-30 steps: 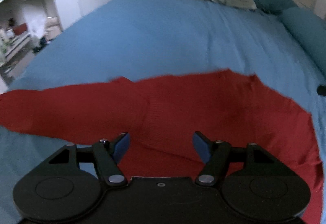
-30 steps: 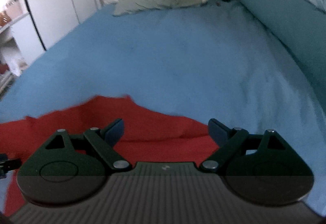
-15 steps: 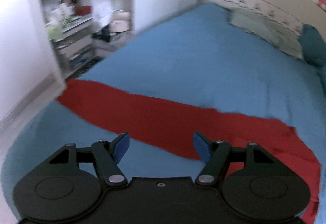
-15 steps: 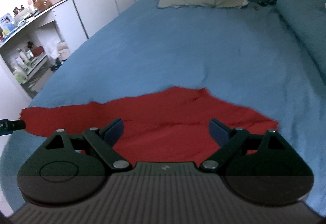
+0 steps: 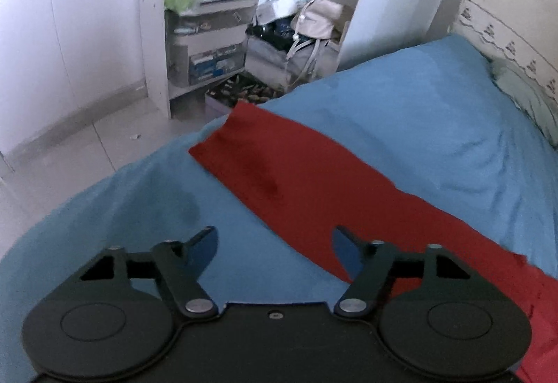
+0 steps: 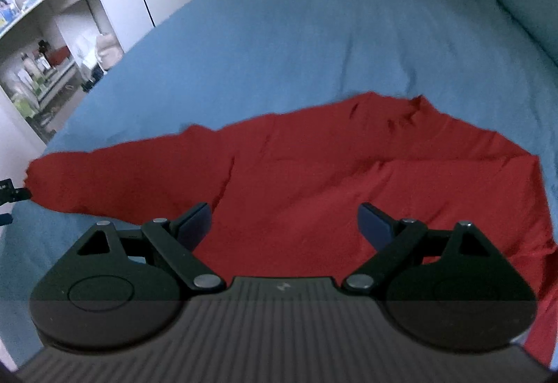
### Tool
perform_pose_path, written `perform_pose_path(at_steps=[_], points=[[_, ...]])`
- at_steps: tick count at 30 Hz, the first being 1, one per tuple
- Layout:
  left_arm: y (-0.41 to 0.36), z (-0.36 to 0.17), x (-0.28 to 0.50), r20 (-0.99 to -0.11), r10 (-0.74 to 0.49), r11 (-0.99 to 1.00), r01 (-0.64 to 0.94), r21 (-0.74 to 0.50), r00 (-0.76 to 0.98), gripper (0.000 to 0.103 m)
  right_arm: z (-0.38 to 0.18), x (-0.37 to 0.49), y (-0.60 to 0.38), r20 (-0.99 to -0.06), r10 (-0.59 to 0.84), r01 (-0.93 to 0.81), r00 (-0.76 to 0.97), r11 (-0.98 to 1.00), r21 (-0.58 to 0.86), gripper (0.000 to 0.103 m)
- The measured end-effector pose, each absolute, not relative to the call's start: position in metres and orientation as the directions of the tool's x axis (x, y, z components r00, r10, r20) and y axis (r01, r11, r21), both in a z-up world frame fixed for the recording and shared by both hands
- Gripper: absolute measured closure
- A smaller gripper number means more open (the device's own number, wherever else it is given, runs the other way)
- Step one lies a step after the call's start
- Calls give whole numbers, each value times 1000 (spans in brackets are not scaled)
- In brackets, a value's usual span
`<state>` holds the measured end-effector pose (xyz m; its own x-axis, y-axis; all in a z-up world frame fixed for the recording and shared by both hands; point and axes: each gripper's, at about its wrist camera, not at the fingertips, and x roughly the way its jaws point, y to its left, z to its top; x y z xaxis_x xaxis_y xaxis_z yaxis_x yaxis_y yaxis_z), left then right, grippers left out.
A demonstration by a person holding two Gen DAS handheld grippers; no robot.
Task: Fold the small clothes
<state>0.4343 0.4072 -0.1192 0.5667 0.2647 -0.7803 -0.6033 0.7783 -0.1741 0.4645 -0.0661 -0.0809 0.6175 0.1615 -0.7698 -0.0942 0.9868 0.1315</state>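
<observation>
One blue bedsheet [image 6: 314,34] fills our view, white shelving [image 5: 216,17] beside it. On it our red garment [image 6: 348,181] lies flat, sleeve [image 5: 279,167] stretched toward the shelves. Our left gripper [image 5: 273,252], jaws just narrowing, and right gripper [image 6: 284,221] both gape, empty.

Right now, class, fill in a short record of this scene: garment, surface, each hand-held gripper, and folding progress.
garment: red long-sleeved top, spread out, one sleeve stretched towards the bed's edge
surface: blue bedsheet
left hand-held gripper: open, nothing held, near the sleeve; jaws have just closed a little
right hand-held gripper: open, over the top's body
folding progress: no fold visible yet
</observation>
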Motion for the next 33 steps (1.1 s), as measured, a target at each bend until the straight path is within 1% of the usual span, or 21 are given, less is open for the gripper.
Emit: perform_pose_path(at_steps=[1, 2, 3, 6, 7, 8, 9, 10, 11, 12, 15, 18, 23, 28, 30, 33], points=[[410, -124, 436, -780, 261, 776, -604, -182, 569, 36, -85, 464, -67, -773, 159, -88, 614, 987, 132, 0], [413, -130, 438, -780, 253, 775, -603, -191, 572, 42, -89, 464, -65, -776, 154, -82, 612, 988, 131, 0], [415, -134, 441, -782, 251, 774, -604, -193, 571, 45, -93, 464, -64, -778, 146, -75, 611, 989, 127, 0], [416, -142, 448, -776, 270, 772, -610, -179, 570, 50, -101, 463, -62, -782, 128, -57, 610, 991, 117, 0], [416, -143, 450, -771, 280, 774, -609, -171, 573, 53, -103, 463, -61, -783, 123, -51, 610, 992, 115, 0], [416, -144, 451, -764, 289, 776, -609, -165, 576, 63, -104, 462, -62, -783, 121, -48, 610, 992, 116, 0], [416, -144, 453, -760, 292, 774, -610, -168, 580, 81, -105, 461, -63, -784, 118, -45, 610, 992, 114, 0], [418, -146, 456, -760, 294, 771, -614, -170, 580, 89, -106, 461, -64, -784, 114, -42, 610, 993, 112, 0], [421, -147, 458, -762, 292, 764, -620, -178, 578, 94, -106, 460, -64, -783, 113, -40, 612, 993, 113, 0], [423, -149, 460, -762, 290, 759, -625, -185, 578, 96, -106, 459, -66, -779, 118, -38, 616, 992, 120, 0], [422, -147, 465, -759, 303, 761, -626, -171, 576, 97, -106, 456, -71, -768, 128, -30, 628, 990, 140, 0], [411, -133, 466, -739, 306, 781, -602, -166, 600, 97, -102, 453, -78, -764, 111, -5, 636, 990, 139, 0], [355, -85, 469, -667, 302, 865, -490, -109, 681, 97, -95, 450, -101, -743, 98, 34, 662, 986, 161, 0], [260, -45, 473, -578, 191, 961, -272, -55, 793, 98, -85, 449, -134, -739, 54, 111, 672, 979, 172, 0], [211, -33, 476, -549, 108, 984, -167, -59, 829, 97, -79, 447, -152, -733, 44, 143, 679, 971, 191, 0], [138, -29, 484, -535, -17, 998, -22, -67, 844, 97, -70, 443, -183, -718, 14, 186, 696, 962, 200, 0]])
